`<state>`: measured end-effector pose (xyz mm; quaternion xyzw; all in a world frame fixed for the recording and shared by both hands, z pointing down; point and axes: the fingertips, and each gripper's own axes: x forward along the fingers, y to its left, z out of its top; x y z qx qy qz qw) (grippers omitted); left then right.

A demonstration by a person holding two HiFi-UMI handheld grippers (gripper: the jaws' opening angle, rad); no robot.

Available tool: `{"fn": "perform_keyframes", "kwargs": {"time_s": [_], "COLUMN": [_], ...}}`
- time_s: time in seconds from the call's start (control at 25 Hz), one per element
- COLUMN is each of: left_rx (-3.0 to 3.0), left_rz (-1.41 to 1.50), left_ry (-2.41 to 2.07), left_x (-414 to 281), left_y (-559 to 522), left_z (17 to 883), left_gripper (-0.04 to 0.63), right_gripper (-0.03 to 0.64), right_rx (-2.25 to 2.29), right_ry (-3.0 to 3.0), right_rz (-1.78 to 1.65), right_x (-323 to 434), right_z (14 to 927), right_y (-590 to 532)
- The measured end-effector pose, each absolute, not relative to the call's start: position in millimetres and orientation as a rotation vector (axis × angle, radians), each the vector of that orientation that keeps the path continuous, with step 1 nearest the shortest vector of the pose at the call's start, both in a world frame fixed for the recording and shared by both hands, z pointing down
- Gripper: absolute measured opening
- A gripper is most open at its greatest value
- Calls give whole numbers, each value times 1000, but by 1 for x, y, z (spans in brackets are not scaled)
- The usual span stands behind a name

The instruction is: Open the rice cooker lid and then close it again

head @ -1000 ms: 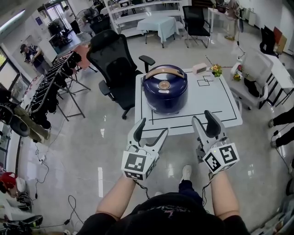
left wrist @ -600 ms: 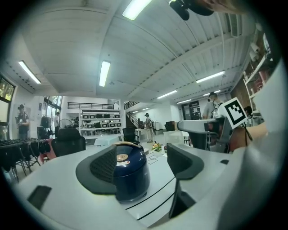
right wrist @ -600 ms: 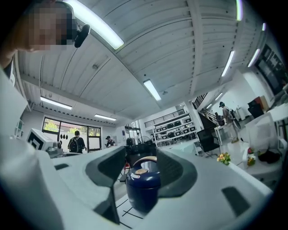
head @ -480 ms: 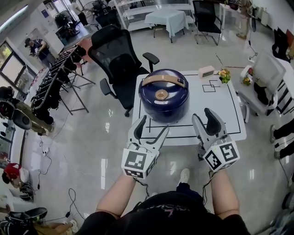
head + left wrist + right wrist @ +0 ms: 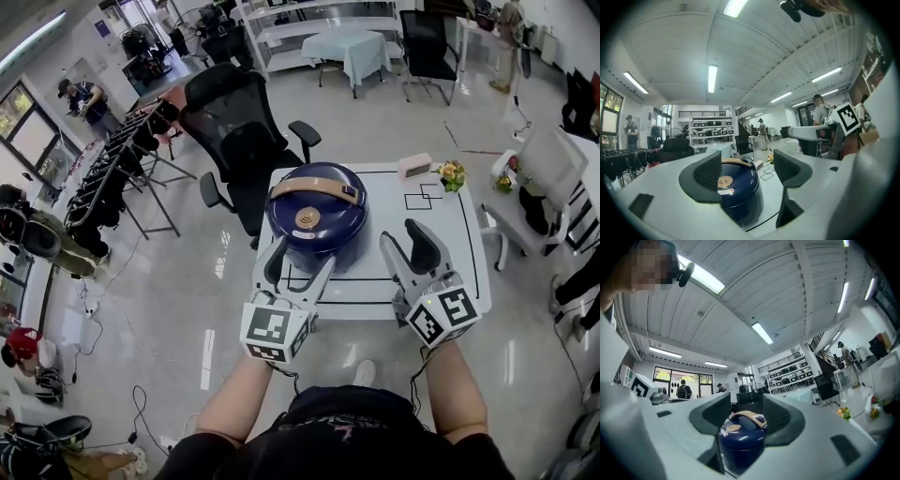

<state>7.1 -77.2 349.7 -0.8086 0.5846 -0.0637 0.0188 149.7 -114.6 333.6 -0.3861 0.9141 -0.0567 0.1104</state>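
A dark blue rice cooker (image 5: pixel 315 218) with a tan carry handle and its lid down stands on the white table (image 5: pixel 441 244), towards the table's left side. My left gripper (image 5: pixel 298 265) hangs open just in front of the cooker's near wall, apart from it. My right gripper (image 5: pixel 404 247) is open too, over the table to the right of the cooker. The cooker (image 5: pixel 737 190) shows between the left gripper's spread jaws, and the cooker (image 5: pixel 739 437) appears again between the right gripper's jaws. Nothing is held.
A black office chair (image 5: pixel 234 131) stands behind the table's left corner. A small pink box (image 5: pixel 413 166) and a little flower pot (image 5: pixel 451 173) sit at the table's far edge. Black tape lines (image 5: pixel 422 196) mark the tabletop. Racks (image 5: pixel 122 159) stand far left.
The person has stepped closer to the table. Both grippers, still open, have moved forward, so the left one is now right in front of the cooker.
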Motion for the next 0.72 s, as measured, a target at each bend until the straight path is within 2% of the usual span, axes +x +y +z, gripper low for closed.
{"fn": "perform_keyframes", "kwargs": {"time_s": [0.52,0.64,0.72], "left_rx": [-2440,-2437,-2442], "left_rz": [-149,-154,-167], "left_ry": [1875,1878,1869], "left_x": [4,-4,-9], "left_y": [-112,-122,-130], "left_z": [331,331,331], "left_gripper": [336,335,336], "right_gripper": [200,150,62], "right_rx": [-1069,-1047,-1047], "right_ry": [2706,2718,2721], "right_rz": [-164,-178,-190], "right_x": [153,146,141], "right_z": [316,316,317], "right_y": [-159,-167,-174]}}
